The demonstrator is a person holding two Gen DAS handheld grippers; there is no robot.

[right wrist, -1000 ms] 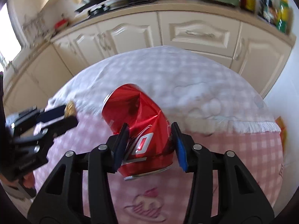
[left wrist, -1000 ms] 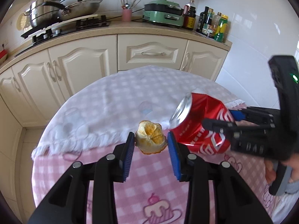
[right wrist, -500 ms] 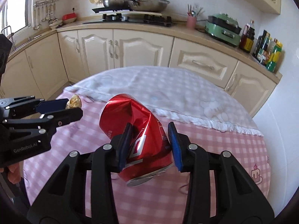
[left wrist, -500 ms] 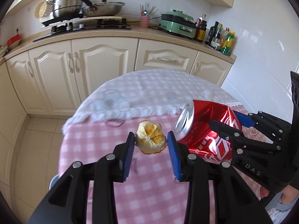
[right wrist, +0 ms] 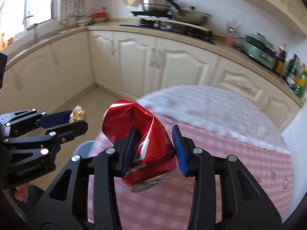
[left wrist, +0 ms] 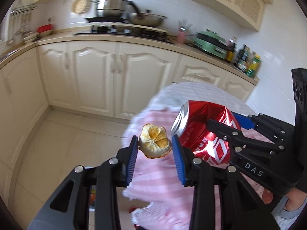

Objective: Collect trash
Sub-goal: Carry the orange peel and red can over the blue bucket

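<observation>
My left gripper [left wrist: 155, 143] is shut on a dried orange peel [left wrist: 155, 144], carried in the air past the left edge of the round table [left wrist: 165, 187]. In the right wrist view the peel [right wrist: 77, 113] shows between the left gripper's blue pads at the far left. My right gripper [right wrist: 153, 138] is shut on a crushed red soda can [right wrist: 142, 132], held above the pink checked tablecloth [right wrist: 230, 153]. The can [left wrist: 201, 130] appears just right of the peel in the left wrist view, with the right gripper's black fingers [left wrist: 236, 134] around it.
Cream kitchen cabinets [left wrist: 99, 80] and a tiled floor [left wrist: 67, 134] lie beyond the table. The counter holds a stove with pots [left wrist: 111, 7], a green appliance [left wrist: 209, 42] and bottles [left wrist: 247, 61]. A grey-blue round rim [right wrist: 84, 147] shows on the floor by the table edge.
Both grippers have swung left together with their loads, from over the table toward its left edge. The floor now shows beneath the peel. The right gripper's pads pressed the can slightly tighter.
</observation>
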